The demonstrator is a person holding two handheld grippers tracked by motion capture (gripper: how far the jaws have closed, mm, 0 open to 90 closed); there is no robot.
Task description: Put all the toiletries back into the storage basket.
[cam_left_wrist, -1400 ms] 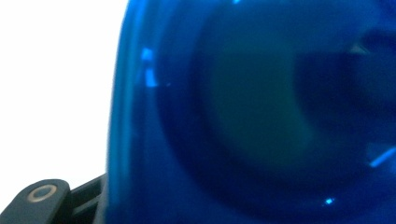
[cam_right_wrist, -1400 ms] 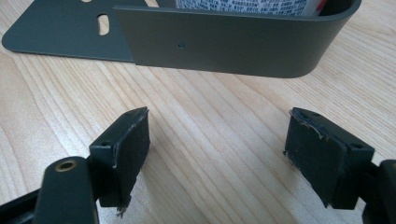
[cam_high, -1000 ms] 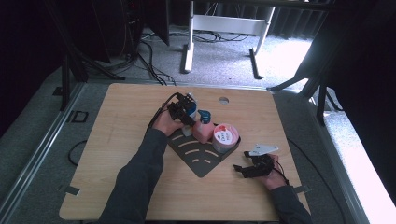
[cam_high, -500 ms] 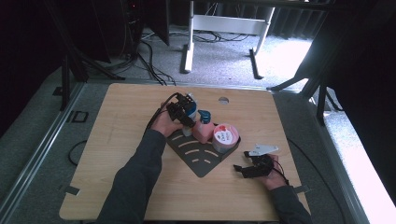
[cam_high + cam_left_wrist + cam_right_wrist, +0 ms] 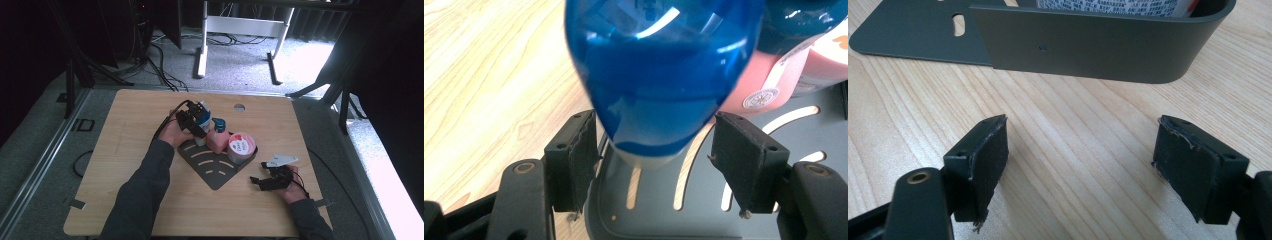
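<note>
The blue bottle [image 5: 659, 75] stands upright at the rear left corner of the dark grey tray [image 5: 212, 170], with its base on the slotted tray floor. It is clear blue plastic with a white base, and it seems to hold a blue liquid; how full it is I cannot tell. Just beside it, on the tray, stands a pink bottle [image 5: 218, 141] with a blue pump top, and next to that a round pink tub [image 5: 240, 147] with a white label on the lid. The tub sits in the corner where the tray wall curves up. The tray lies near the middle of the wooden bench [image 5: 130, 130].

The left gripper [image 5: 192, 120] is at the blue bottle. Its fingers [image 5: 574, 160] have just been opening; the bottle is between them, but a small gap shows on each side, so they are released and do not press it. The left forearm comes from the bottom edge and reaches forward to the tray, with the hand low behind the bottle.

The right gripper [image 5: 265, 181] rests low over the bench, near the tray's outer wall. Its fingers [image 5: 983, 165] are spread wide with bare wood between them. The right hand [image 5: 290, 187] lies close to the front right part of the bench.
</note>
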